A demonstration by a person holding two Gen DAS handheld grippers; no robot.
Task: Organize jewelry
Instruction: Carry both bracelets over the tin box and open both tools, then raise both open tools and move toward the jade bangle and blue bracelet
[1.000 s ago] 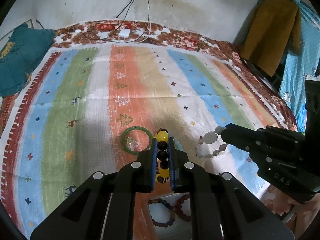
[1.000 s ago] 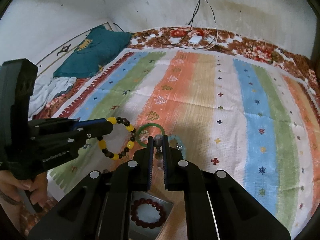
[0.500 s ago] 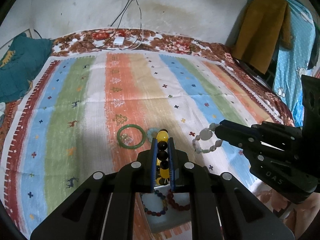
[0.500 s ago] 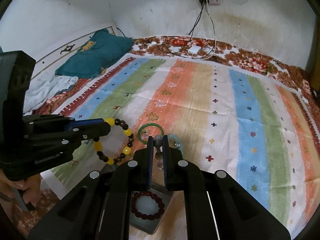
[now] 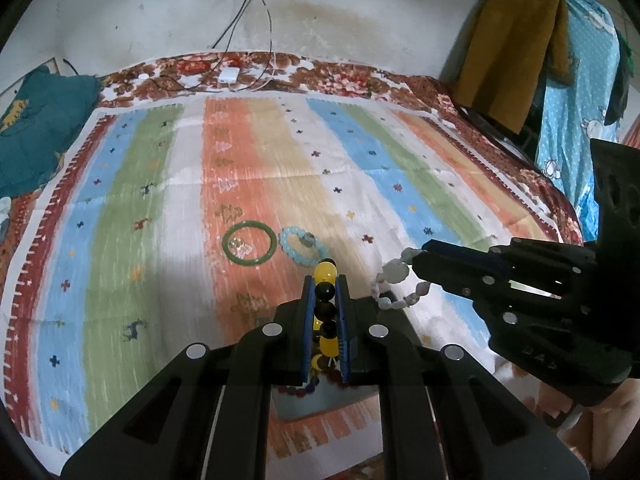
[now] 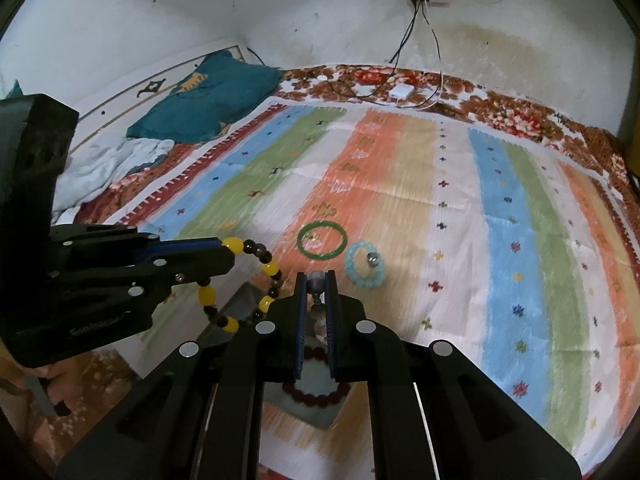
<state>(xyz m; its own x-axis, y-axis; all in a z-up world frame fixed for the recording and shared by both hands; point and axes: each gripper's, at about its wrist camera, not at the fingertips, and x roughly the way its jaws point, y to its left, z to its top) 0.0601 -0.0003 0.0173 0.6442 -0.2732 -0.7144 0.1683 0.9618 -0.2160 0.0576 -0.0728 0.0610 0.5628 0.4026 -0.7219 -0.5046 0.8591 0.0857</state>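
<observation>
1. Striped blanket (image 5: 248, 184) spread over bed, bearing green bangle (image 5: 249, 243) and pale blue bracelet (image 5: 302, 246) side by side.
2. Left gripper (image 5: 325, 292) clamped on yellow-and-black bead bracelet (image 6: 256, 276), held above grey box (image 6: 312, 396).
3. Right gripper (image 6: 317, 284) pinched on white bead bracelet (image 5: 394, 284), dangling clear of blanket.

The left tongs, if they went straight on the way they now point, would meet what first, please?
Probably the light blue bead bracelet lying on the striped blanket, just past the left tongs, which are shut on a yellow and black bead bracelet. Depth is hard to judge here.
</observation>
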